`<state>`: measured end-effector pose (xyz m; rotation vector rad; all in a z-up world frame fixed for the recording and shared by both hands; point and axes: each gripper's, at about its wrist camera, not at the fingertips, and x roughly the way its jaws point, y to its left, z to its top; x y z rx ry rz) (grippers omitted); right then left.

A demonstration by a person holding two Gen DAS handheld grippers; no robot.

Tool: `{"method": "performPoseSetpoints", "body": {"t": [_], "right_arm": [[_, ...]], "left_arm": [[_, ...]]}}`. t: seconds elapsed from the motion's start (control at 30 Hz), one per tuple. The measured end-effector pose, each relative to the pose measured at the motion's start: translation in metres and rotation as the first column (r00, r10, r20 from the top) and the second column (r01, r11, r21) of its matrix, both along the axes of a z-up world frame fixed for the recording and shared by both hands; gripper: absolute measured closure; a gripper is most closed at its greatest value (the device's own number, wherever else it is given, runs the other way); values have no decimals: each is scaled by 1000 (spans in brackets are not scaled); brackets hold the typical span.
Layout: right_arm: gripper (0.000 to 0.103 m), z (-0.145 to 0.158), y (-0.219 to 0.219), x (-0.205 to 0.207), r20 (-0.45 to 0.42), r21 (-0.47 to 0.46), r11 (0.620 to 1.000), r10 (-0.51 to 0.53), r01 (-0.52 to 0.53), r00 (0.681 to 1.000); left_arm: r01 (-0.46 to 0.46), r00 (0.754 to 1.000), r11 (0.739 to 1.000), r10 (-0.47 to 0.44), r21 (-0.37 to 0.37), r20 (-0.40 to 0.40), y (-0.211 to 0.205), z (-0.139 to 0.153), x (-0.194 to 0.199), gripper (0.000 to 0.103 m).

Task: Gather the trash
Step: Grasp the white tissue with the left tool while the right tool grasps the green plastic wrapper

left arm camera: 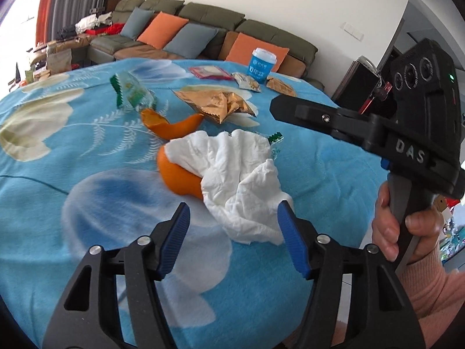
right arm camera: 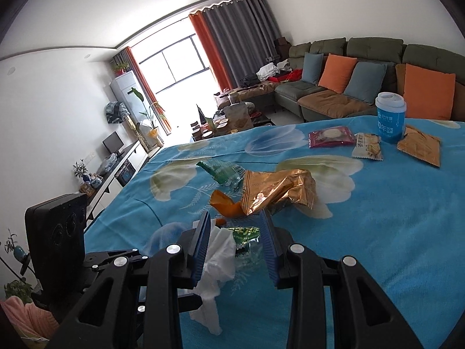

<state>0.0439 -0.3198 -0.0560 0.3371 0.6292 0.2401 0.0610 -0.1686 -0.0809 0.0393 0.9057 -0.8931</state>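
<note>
While a crumpled white tissue (left arm camera: 238, 180) lay uncollected on the blue floral blanket (left arm camera: 87, 203) beside orange peel (left arm camera: 174, 174) and gold wrappers (left arm camera: 221, 104), both the left gripper (left arm camera: 232, 238) and right gripper (right arm camera: 235, 250) hovered open and empty, so collection looked barely begun.

"DAS" on right claw (left arm camera: 287, 107), "10" on blue cup (left arm camera: 261, 64)

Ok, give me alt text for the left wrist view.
The open left gripper hovers at a crumpled white tissue draped over orange peel on a blue floral blanket. Wrappers and a blue cup lie beyond.
</note>
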Motion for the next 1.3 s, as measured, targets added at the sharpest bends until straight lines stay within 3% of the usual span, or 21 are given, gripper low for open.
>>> {"method": "performPoseSetpoints", "body": {"t": [0.03, 0.17, 0.27, 0.47, 0.67, 0.8, 0.87, 1.03, 1.3], "right_arm": [[70, -1, 0, 0, -4, 1, 1000, -1, 1, 1000], [70, -6, -3, -3, -15, 12, 1000, 0, 1, 1000], [70, -12, -4, -3, -30, 21, 1000, 1, 0, 1000], [63, -19, -6, -4, -51, 46, 999, 1, 2, 999], [63, -27, -2, 0, -78, 49, 999, 2, 2, 997], [66, -29, -1, 1, -88, 57, 998, 4, 1, 996], [75, -29, -1, 1, -87, 65, 998, 3, 2, 996], [81, -29, -1, 0, -94, 66, 998, -8, 14, 996], [82, -16, 5, -5, -68, 34, 999, -14, 16, 998]], "left_arm": [[2, 1000, 1000, -2, -1, -13, -2, -2, 2, 48], [22, 998, 1000, -23, -14, -64, -6, -9, 7, 78], [22, 998, 1000, -23, -21, -64, -5, -11, 7, 85], [4, 1000, 1000, -5, -31, -8, 6, -1, 0, 87], [-37, 998, 999, 38, -29, 49, 30, 12, -5, 87], [-89, 994, 996, 91, -32, 60, 53, 17, -3, 87], [-117, 991, 992, 119, -34, 59, 64, 18, 0, 87], [-172, 983, 985, 174, -32, 62, 88, 20, 2, 87], [-239, 968, 971, 240, -22, 77, 117, 21, 3, 87]]}}
